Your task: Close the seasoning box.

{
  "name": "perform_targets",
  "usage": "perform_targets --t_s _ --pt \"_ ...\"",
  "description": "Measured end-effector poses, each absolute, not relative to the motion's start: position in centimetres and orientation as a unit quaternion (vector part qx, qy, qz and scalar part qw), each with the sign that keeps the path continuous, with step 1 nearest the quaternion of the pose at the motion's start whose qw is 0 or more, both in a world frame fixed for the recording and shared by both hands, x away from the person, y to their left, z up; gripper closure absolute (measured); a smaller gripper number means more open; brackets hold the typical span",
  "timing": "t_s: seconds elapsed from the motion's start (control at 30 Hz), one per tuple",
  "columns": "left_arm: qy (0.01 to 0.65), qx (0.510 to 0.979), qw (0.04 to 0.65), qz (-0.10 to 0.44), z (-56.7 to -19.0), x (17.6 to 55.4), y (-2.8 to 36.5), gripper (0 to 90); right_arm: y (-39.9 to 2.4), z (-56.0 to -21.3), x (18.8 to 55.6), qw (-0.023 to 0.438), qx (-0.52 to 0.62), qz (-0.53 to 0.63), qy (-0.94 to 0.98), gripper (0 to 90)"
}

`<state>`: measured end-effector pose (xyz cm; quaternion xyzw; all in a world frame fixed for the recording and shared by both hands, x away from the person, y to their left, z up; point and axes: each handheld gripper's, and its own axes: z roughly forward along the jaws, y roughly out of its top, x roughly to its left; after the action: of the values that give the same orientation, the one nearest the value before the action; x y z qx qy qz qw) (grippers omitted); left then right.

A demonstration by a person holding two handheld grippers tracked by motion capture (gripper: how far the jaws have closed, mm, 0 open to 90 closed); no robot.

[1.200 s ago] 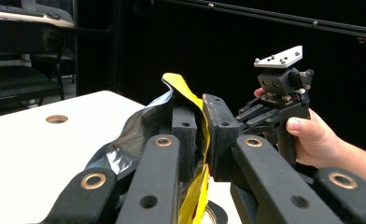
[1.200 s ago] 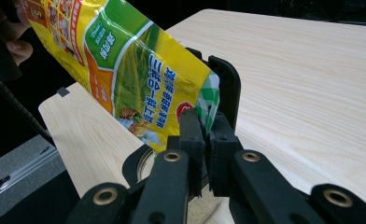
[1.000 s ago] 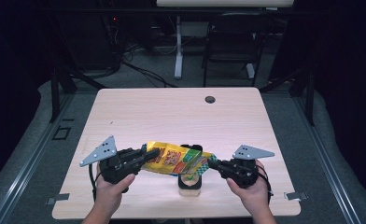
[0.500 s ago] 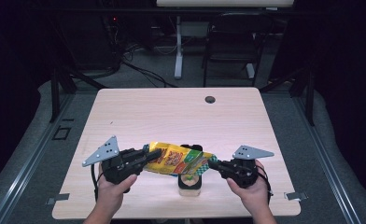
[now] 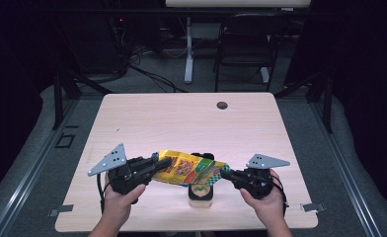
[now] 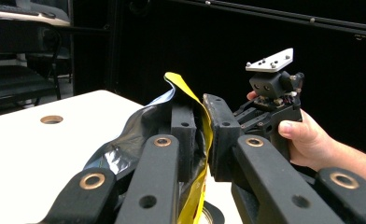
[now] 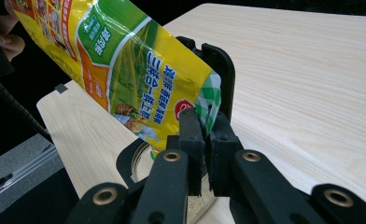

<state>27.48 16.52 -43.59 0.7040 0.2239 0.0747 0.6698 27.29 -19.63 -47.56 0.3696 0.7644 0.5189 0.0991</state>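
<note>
Packet: a yellow and green snack bag (image 5: pixel 189 169) is held up off the table (image 5: pixel 181 118), stretched between both tongs, near the front edge.
Left tongs (image 5: pixel 161 163): clenched on the bag's open yellow end (image 6: pixel 197 135).
Right tongs (image 5: pixel 224 172): pinched on the bag's green checked corner (image 7: pixel 208 112).
Below the bag: a jar in a black holder (image 5: pixel 200 193), standing on the table.
</note>
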Motion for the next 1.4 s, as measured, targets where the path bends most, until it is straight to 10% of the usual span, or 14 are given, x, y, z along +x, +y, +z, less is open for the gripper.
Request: perform_targets --t_s 1.4 --pt "0.226 0.704 0.669 0.075 -43.46 27.44 16.63 83.4 -19.45 -47.54 27.25 0.095 0.371 0.517 0.766 86.8"
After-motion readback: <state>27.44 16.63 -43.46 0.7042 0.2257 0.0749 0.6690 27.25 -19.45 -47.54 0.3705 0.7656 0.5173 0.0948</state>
